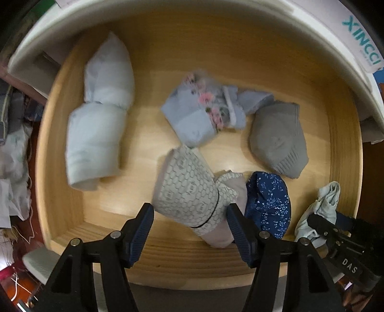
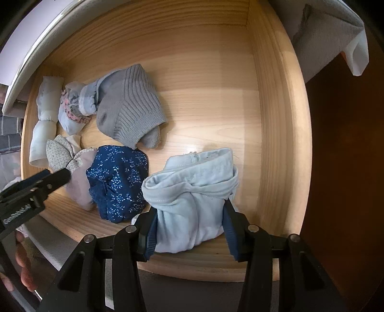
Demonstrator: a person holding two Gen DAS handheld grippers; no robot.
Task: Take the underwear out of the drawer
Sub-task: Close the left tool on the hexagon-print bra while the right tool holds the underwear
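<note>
A wooden drawer (image 1: 345, 144) holds several folded underwear pieces. My left gripper (image 1: 189, 216) points down into it, open, its fingers straddling a beige honeycomb-patterned roll (image 1: 189, 189) without visibly pressing on it. Beside that roll lies a navy floral piece (image 1: 268, 204). In the right wrist view my right gripper (image 2: 190, 225) is shut on a light blue underwear bundle (image 2: 192, 192) near the drawer's front right corner. The same bundle (image 1: 324, 204) shows at the right edge of the left wrist view. The left gripper's finger (image 2: 55, 177) reaches in from the left.
Also in the drawer are a pale blue roll (image 1: 96, 129), a blue flowered piece (image 1: 199, 112) and a grey knitted piece (image 1: 278, 139). A white cabinet edge (image 1: 168, 14) overhangs the drawer's back. Clothes are piled at the left (image 1: 12, 156). A hand (image 2: 24, 264) shows at bottom left.
</note>
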